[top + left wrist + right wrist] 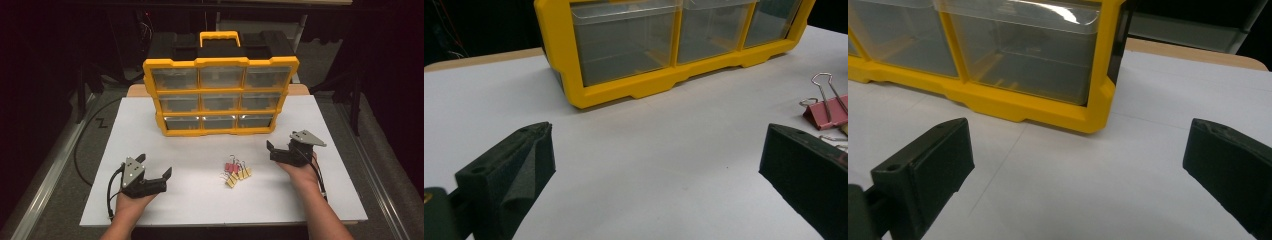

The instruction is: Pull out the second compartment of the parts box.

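From above I see my left tongs (155, 167) near the front left corner of the tabletop (200, 200) and my right tongs (281, 146) toward its right edge, both spread wide with nothing between the jaws. The clips (236, 172) lie in a small heap between them, nearer the front edge than the back: a few yellow ones and a pink one, each with thin wire handles. Behind them, at the back edge, stands the drawer box (220, 95), a glossy yellow frame with nine clear plastic drawers and a yellow handle on a black top.

The left gripper view looks along my matte black padded jaws, standing well apart, and catches one pink clip (826, 109) at its right edge, its wire loops raised; a second clip below it is cut off by the jaw. The box there shows its bottom row alone. The right gripper view shows the box's lower right corner (1093, 107), smooth and rounded, with empty-looking drawers; glare on the plastic makes their insides hard to read.
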